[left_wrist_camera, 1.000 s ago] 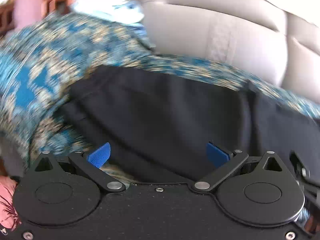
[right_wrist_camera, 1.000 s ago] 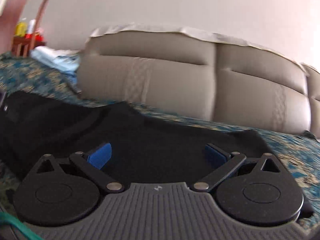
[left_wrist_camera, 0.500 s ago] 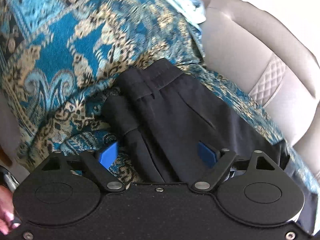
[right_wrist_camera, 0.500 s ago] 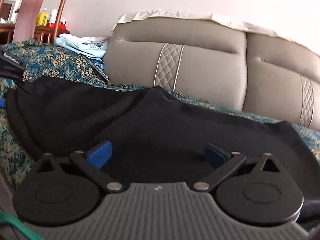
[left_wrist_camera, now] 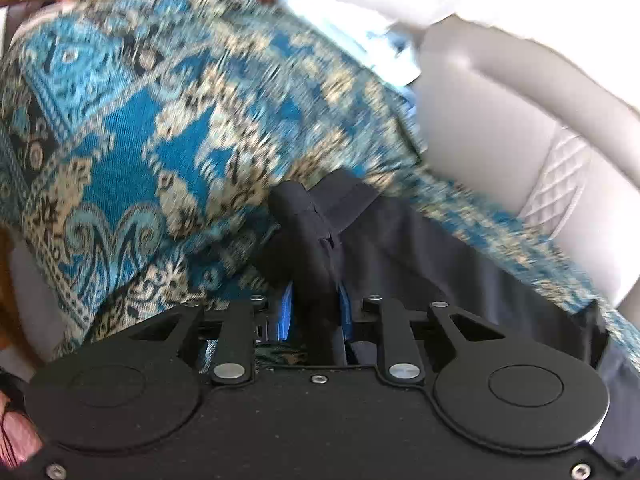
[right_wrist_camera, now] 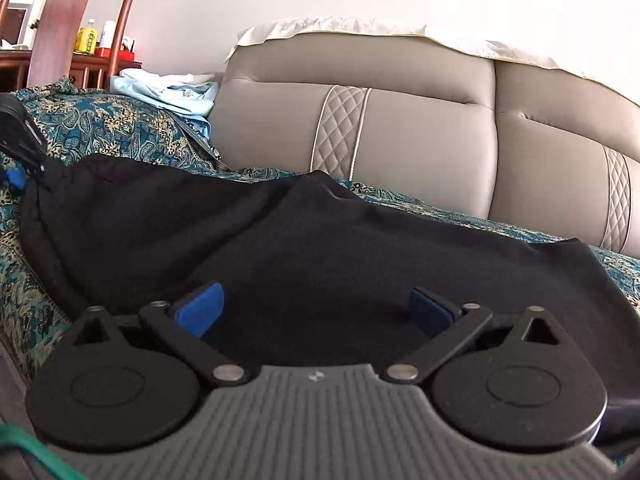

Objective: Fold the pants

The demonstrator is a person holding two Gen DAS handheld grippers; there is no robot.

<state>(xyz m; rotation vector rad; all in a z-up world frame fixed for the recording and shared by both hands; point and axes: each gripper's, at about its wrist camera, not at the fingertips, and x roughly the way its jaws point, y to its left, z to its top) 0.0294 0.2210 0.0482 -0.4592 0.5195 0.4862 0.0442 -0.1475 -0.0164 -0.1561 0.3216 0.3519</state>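
Observation:
The black pants (right_wrist_camera: pixel 320 240) lie spread across the blue patterned sofa cover (right_wrist_camera: pixel 120 128). My left gripper (left_wrist_camera: pixel 314 308) is shut on a bunched end of the pants (left_wrist_camera: pixel 312 232), near the waistband, with the cloth standing up between its blue pads (left_wrist_camera: pixel 286 312). It also shows at the far left of the right wrist view (right_wrist_camera: pixel 16 136), gripping the pants' left end. My right gripper (right_wrist_camera: pixel 316 312) is open, low over the near edge of the pants, with dark cloth between and below its blue pads (right_wrist_camera: pixel 200 310).
A beige sofa backrest (right_wrist_camera: pixel 400 128) rises behind the pants. Folded light blue clothes (right_wrist_camera: pixel 172 92) lie on the cover at the back left. A wooden shelf with bottles (right_wrist_camera: pixel 92 40) stands beyond. The patterned cover (left_wrist_camera: pixel 160 120) drapes over the sofa's left end.
My left gripper has closed from open onto the bunched end of the pants. My right gripper stayed open and came slightly closer over the pants.

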